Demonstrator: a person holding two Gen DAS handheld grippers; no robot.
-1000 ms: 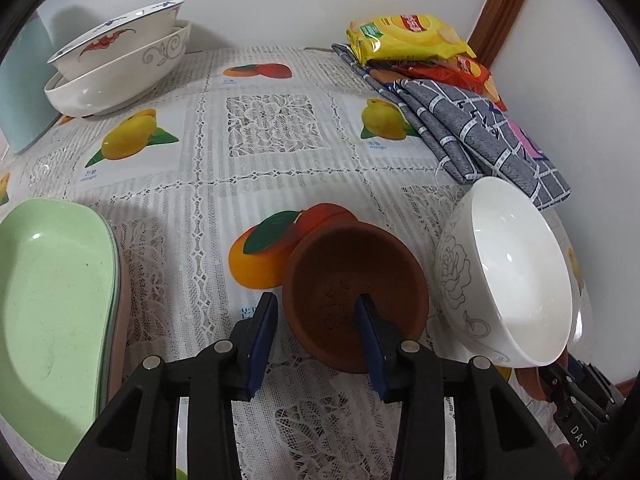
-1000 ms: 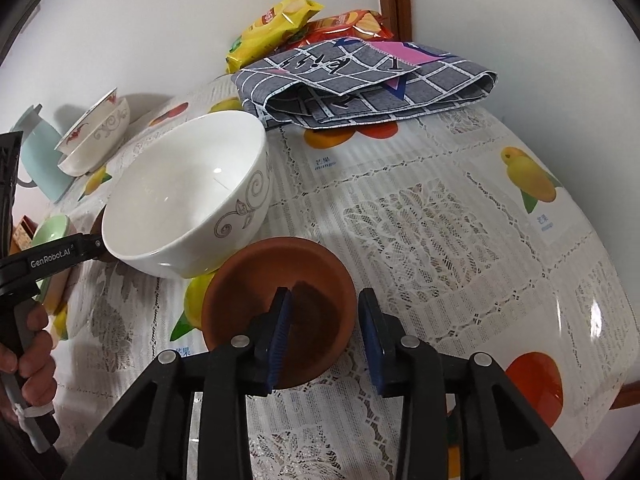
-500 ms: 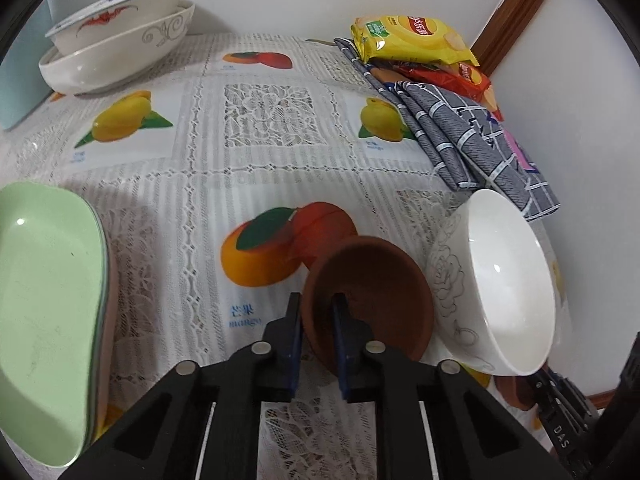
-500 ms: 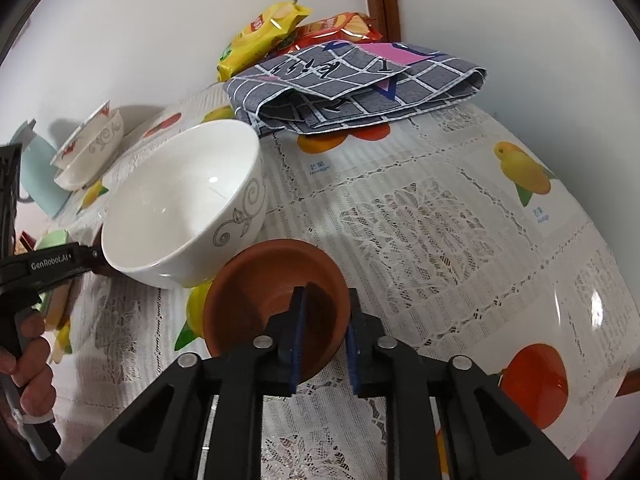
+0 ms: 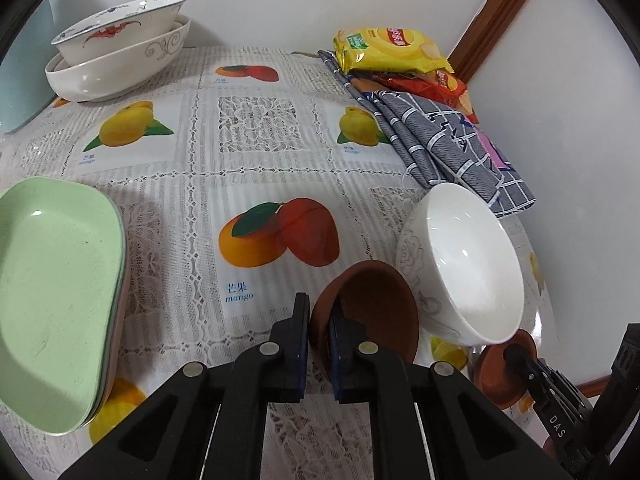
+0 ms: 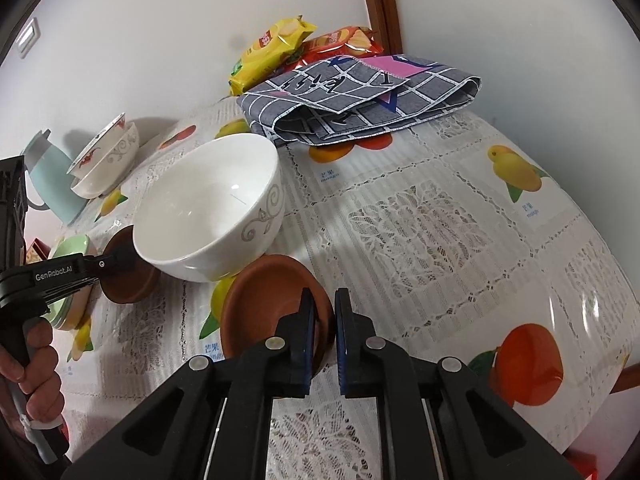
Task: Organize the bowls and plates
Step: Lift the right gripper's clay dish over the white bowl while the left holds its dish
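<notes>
1. At the far left of the bench (image 5: 256,168), a stack of shallow plates with a green plate (image 5: 52,280) on top already sits gathered; I judge that part done.
2. At the back left, a blue-rimmed painted bowl (image 5: 120,28) is nested in a wider white bowl (image 5: 116,68), another finished pile by the look of it.
3. The left tongs (image 5: 319,332) have just been closing and now pinch the near rim of a brown clay bowl (image 5: 372,304), one pad outside the wall and one inside. The bowl tilts, touching the white bowl beside it.
4. The white patterned bowl (image 6: 208,208) stands loose between the two clay pieces, belonging to no stack yet.
5. The right tongs (image 6: 324,320) have likewise just been closing and now clamp the near rim of a brown clay saucer (image 6: 268,300), which lies just beside the white bowl's foot.
6. Left to do, as I judge it: carry the two clay pieces to a pile, then place the white bowl, perhaps with the nested bowls.
</notes>
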